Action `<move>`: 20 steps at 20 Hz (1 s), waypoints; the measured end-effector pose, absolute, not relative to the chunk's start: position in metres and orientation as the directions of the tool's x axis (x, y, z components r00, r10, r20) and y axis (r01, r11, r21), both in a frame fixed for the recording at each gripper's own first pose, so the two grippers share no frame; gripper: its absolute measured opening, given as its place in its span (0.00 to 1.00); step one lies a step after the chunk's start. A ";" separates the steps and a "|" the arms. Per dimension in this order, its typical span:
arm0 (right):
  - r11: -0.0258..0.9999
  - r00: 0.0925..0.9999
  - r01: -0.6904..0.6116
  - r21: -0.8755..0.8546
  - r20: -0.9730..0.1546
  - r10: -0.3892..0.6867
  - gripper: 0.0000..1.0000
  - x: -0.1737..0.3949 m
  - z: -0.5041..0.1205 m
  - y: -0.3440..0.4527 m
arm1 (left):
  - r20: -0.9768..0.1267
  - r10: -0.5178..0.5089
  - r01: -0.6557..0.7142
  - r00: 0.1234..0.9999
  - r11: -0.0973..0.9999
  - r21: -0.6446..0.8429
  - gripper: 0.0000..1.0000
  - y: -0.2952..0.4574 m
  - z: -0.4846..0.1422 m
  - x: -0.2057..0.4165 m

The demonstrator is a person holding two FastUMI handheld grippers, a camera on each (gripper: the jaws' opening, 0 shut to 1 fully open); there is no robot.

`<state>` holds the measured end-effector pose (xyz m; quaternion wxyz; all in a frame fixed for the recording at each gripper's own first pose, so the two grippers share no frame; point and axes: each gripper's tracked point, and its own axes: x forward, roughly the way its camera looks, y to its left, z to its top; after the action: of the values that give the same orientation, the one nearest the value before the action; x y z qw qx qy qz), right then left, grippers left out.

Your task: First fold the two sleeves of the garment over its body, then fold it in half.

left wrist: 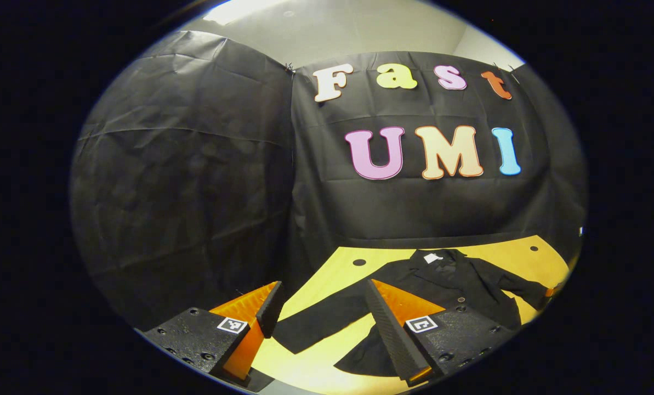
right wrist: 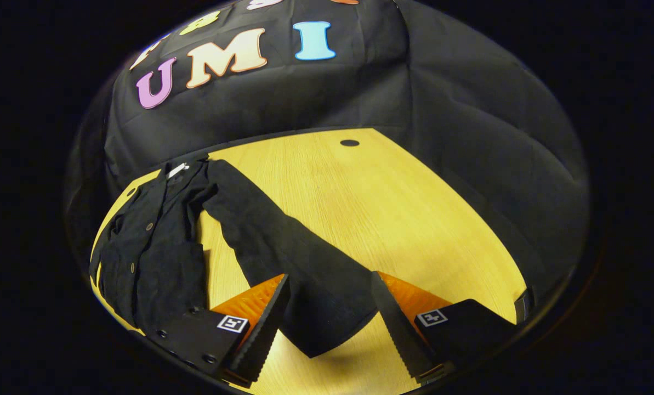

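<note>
A black button-front garment (left wrist: 458, 282) lies flat on the yellow wooden table (left wrist: 337, 362), collar toward the far wall. In the left gripper view its left sleeve (left wrist: 318, 321) stretches out toward me, and my left gripper (left wrist: 321, 323) hangs open just above the sleeve's end. In the right gripper view the garment's body (right wrist: 151, 258) lies at the left and the other sleeve (right wrist: 283, 247) runs diagonally toward me. My right gripper (right wrist: 329, 323) is open, its fingers straddling that sleeve's cuff (right wrist: 327, 329) from above; whether they touch the cloth I cannot tell.
The table (right wrist: 392, 214) has bare wood to the right of the sleeve. Small dark round holes (right wrist: 350, 142) mark its far corners. Black cloth walls close in behind and at both sides of the table.
</note>
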<state>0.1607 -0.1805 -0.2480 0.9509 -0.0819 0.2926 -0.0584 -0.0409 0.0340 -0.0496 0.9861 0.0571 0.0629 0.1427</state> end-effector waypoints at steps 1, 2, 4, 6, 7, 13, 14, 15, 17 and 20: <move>0.979 0.817 0.065 -0.192 -0.553 -0.163 0.96 0.162 -0.250 -0.182 | -0.112 0.291 -0.277 0.950 0.952 0.127 0.89 0.034 -0.050 -0.040; 0.979 0.811 0.068 -0.191 -0.562 -0.166 0.96 0.162 -0.255 -0.184 | -0.116 0.292 -0.278 0.949 0.953 0.124 0.89 0.033 -0.053 -0.041; 0.981 0.795 0.065 -0.181 -0.584 -0.161 0.96 0.162 -0.263 -0.186 | -0.126 0.293 -0.278 0.948 0.953 0.123 0.89 0.032 -0.058 -0.040; 0.982 0.781 0.065 -0.179 -0.603 -0.161 0.96 0.163 -0.271 -0.188 | -0.136 0.294 -0.279 0.946 0.952 0.124 0.89 0.031 -0.062 -0.040; 0.981 0.780 0.065 -0.182 -0.603 -0.164 0.96 0.164 -0.271 -0.188 | -0.140 0.293 -0.277 0.946 0.953 0.124 0.89 0.030 -0.063 -0.040; 0.975 0.786 0.038 -0.221 -0.595 -0.166 0.89 0.164 -0.273 -0.188 | -0.174 0.279 -0.262 0.944 0.958 0.117 0.89 0.022 -0.078 -0.036; 0.976 0.789 0.048 -0.212 -0.591 -0.167 0.96 0.164 -0.274 -0.190 | -0.183 0.275 -0.259 0.944 0.960 0.105 0.89 0.020 -0.082 -0.035; 0.978 0.794 0.055 -0.203 -0.585 -0.166 0.89 0.164 -0.273 -0.191 | -0.194 0.268 -0.255 0.944 0.963 0.094 0.89 0.018 -0.087 -0.037; 0.977 0.802 0.072 -0.202 -0.570 -0.177 0.94 0.165 -0.274 -0.194 | -0.210 0.267 -0.256 0.941 0.963 0.081 0.89 0.016 -0.093 -0.037; 0.976 0.802 0.090 -0.198 -0.567 -0.189 0.80 0.165 -0.276 -0.193 | -0.218 0.274 -0.262 0.937 0.962 0.081 0.89 0.018 -0.096 -0.035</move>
<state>0.1646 -0.1931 -0.2759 0.9457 -0.0808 0.3061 -0.0736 -0.0348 0.0184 -0.0959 0.9838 0.0255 0.1141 0.1361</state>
